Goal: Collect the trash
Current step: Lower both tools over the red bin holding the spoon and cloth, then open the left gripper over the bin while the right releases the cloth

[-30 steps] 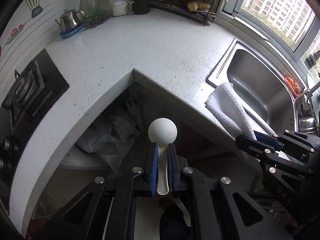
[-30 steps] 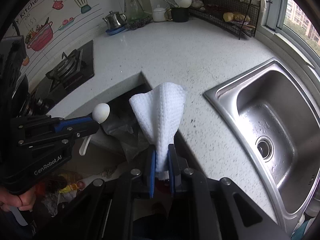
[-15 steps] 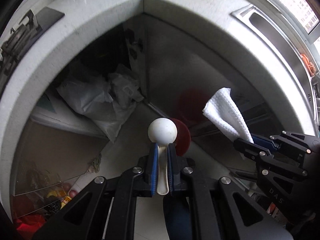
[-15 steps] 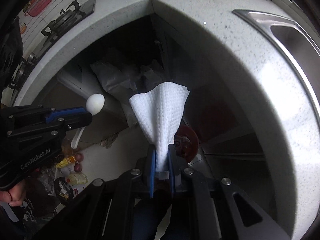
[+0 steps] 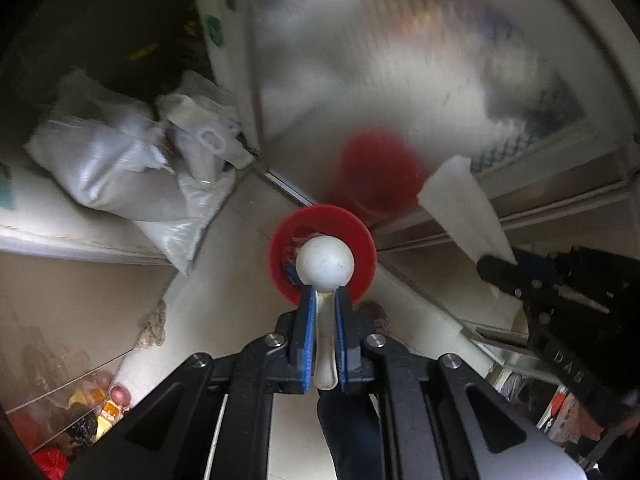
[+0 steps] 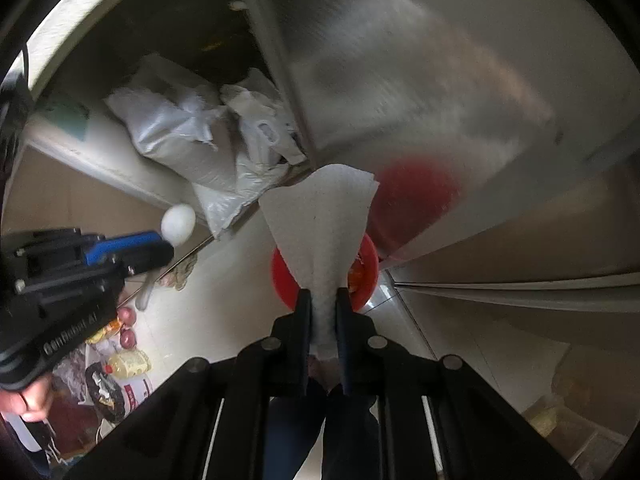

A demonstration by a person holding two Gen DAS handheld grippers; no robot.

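My left gripper (image 5: 324, 294) is shut on a white plastic spoon (image 5: 325, 264), bowl end forward, pointing steeply down over a red bin (image 5: 362, 240) on the floor. My right gripper (image 6: 323, 294) is shut on a white paper towel (image 6: 320, 220) that fans out above the same red bin (image 6: 366, 276), which has some scraps in it. In the left wrist view the right gripper (image 5: 490, 266) and its paper towel (image 5: 460, 204) show at the right. In the right wrist view the left gripper (image 6: 166, 250) with the spoon (image 6: 178, 225) shows at the left.
Steel cabinet doors (image 5: 400, 60) rise behind the bin, reflecting its red. White plastic sacks (image 5: 120, 168) lie in the open corner space to the left. Bottles, fruit and packets (image 6: 116, 344) crowd the floor lower left. A hand (image 6: 24, 398) holds the left gripper.
Both grippers have dropped from countertop height to below the counter. The sink and stove have left view. The red bin has appeared directly under both held items.
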